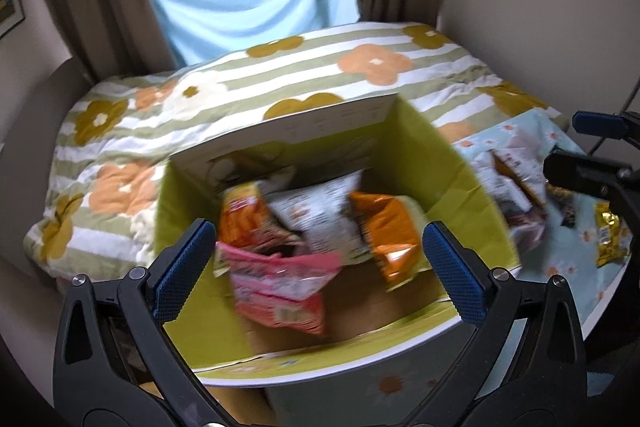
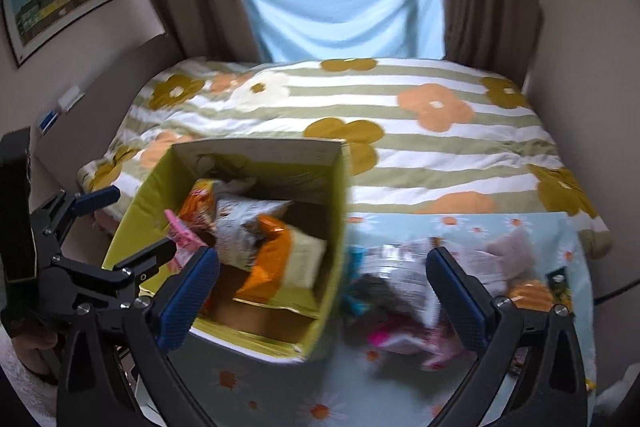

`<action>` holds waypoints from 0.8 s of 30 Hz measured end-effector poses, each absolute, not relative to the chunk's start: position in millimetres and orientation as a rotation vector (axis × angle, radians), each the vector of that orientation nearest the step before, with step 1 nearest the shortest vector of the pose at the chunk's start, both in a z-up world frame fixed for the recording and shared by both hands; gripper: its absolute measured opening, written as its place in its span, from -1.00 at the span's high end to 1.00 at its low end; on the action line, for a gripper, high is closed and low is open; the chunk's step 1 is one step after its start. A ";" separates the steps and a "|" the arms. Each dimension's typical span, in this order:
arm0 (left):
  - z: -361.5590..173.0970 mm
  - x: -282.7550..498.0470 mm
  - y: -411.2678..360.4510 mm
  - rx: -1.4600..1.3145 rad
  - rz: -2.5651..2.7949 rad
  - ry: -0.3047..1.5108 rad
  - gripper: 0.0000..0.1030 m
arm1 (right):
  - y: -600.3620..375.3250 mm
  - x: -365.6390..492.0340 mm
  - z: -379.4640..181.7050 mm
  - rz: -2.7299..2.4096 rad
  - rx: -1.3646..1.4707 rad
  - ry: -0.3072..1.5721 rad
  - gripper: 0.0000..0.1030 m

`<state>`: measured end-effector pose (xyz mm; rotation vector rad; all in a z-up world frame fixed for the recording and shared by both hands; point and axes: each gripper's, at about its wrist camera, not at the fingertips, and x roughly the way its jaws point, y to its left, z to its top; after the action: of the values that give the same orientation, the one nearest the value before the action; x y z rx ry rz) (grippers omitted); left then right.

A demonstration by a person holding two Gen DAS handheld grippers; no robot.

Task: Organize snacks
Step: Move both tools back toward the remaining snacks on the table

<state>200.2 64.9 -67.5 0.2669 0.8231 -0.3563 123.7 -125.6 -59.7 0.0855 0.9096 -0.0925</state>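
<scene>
An open box with green inner walls (image 1: 452,163) (image 2: 338,211) stands on a table and holds several snack packs: a pink pack (image 1: 280,287), a white one (image 1: 316,215) and an orange one (image 1: 388,231) (image 2: 268,259). My left gripper (image 1: 320,271) is open and empty just above the box, over the pink pack; it also shows at the left of the right wrist view (image 2: 132,227). My right gripper (image 2: 324,299) is open and empty, above the box's right wall and a blurred pile of loose snack packs (image 2: 404,291). The right gripper also shows at the right edge of the left wrist view (image 1: 568,143).
The table wears a pale blue daisy cloth (image 2: 280,387) (image 1: 568,267). More loose packs lie right of the box (image 1: 516,187), a yellow one (image 1: 608,235) among them. Behind is a bed with a striped flowered cover (image 2: 440,147) (image 1: 280,87), then window and curtains.
</scene>
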 end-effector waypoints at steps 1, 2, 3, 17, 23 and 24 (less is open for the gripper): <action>-67.0 198.8 59.8 0.268 -0.365 0.820 -0.99 | -131.0 120.4 -57.1 -0.101 0.087 0.906 -0.99; -66.2 196.7 52.4 0.271 -0.375 0.816 -0.99 | -139.9 115.1 -54.3 -0.114 0.088 0.901 -0.99; -65.3 193.9 43.8 0.273 -0.385 0.812 -0.99 | -148.1 110.4 -52.4 -0.127 0.085 0.896 -0.99; -66.5 160.8 -87.9 0.235 -0.366 0.825 -0.99 | -282.2 59.8 -52.6 -0.112 0.038 0.916 -0.99; -80.5 159.5 -142.6 0.203 -0.338 0.870 -0.99 | -333.5 50.6 -68.1 -0.067 0.021 0.962 -0.99; -83.8 160.0 -149.6 0.200 -0.337 0.879 -0.99 | -341.0 50.1 -72.1 -0.061 0.017 0.970 -0.99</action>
<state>160.0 -149.6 -83.8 0.2002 0.8787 -0.3372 50.1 -341.0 -72.1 0.0173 0.9705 -0.0610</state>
